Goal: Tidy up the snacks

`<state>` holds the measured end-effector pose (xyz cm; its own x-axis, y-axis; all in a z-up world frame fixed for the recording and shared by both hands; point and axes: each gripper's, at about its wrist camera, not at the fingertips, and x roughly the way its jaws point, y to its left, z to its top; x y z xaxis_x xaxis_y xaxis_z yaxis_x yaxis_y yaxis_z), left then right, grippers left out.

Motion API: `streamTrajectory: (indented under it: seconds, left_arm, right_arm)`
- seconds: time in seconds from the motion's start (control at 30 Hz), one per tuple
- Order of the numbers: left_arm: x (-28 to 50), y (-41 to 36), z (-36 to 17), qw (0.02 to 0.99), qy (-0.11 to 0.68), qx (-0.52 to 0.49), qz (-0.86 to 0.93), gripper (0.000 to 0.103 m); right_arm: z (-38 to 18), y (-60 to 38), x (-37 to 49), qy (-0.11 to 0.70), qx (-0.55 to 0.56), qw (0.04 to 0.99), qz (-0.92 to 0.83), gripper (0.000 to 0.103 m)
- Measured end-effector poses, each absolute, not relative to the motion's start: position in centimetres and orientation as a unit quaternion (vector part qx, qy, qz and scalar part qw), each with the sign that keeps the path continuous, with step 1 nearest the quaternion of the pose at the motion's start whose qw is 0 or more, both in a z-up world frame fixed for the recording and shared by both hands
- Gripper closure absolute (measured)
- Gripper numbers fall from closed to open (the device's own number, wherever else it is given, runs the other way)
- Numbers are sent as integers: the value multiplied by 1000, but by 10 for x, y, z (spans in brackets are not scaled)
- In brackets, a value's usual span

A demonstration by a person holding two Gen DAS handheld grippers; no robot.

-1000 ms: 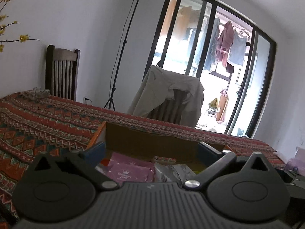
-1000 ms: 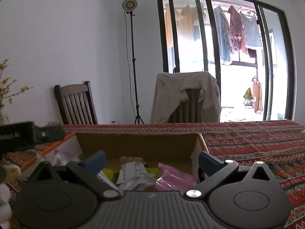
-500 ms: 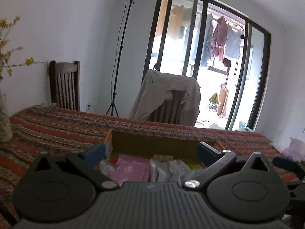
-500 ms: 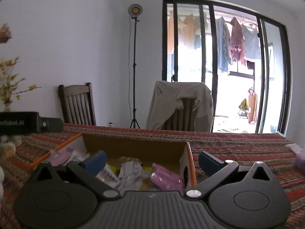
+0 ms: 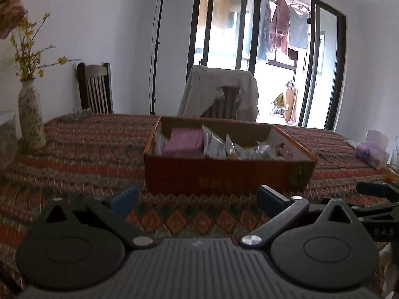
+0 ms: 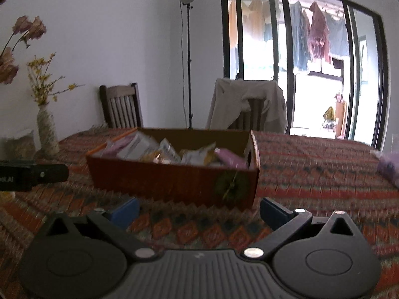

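Observation:
An orange cardboard box [image 5: 224, 177] [image 6: 172, 182] sits on the patterned tablecloth, holding a pink pack [image 5: 183, 140], silvery snack bags [image 5: 214, 144] and other packets [image 6: 164, 150]. My left gripper [image 5: 197, 199] hovers open in front of the box's near wall, nothing between its blue pads. In the right wrist view my right gripper [image 6: 198, 208] is also open and empty, short of the box's right corner. The left gripper's black body [image 6: 32, 175] shows at the left edge of the right wrist view.
A vase with yellow and pink flowers [image 5: 31, 119] [image 6: 47, 132] stands at the table's left. Two chairs [image 5: 94, 89] [image 5: 222, 94], one draped with a beige garment, stand beyond the far edge. A purple bag [image 5: 371, 147] lies at the right.
Both grippers have pulled back and away from the box: a second ago they were over its contents, now its whole near wall and tablecloth in front show. Both stay open.

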<state>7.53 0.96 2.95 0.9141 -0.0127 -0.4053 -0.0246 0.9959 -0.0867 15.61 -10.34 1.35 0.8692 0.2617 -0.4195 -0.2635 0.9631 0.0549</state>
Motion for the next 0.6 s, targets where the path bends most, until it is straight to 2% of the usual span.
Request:
streamTrajectory:
  seconds: [0.6]
  left_arm:
    - [58,4,14,973,221,-60,-18,0]
  right_arm:
    - [4,-117,139,228,17,967,110,0]
